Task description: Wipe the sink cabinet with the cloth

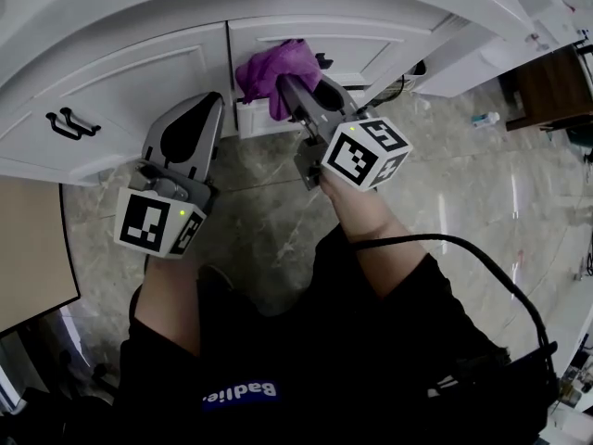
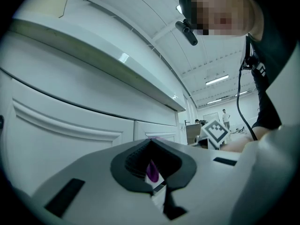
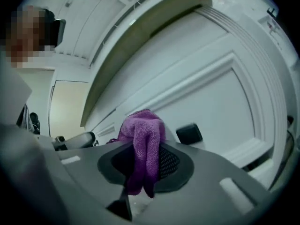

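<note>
While I hold the right claw (image 1: 298,89) up to the sink cabinet (image 1: 139,77), its jaws are clenched on the purple cloth (image 1: 276,67). The cloth bunches out past the tips, right at the white door front near the seam between two doors. From the right gripper view, the cloth (image 3: 143,144) hangs down between the dark pads, with a small black knob (image 3: 189,134) just beside it on the door. I cannot tell whether the cloth presses on the panel. My left claw (image 1: 209,102) is lower and to the left, jaws closed together on nothing, aimed at the cabinet's base. A black handle (image 1: 69,121) sits further left, above the marbled floor (image 1: 264,225).
</note>
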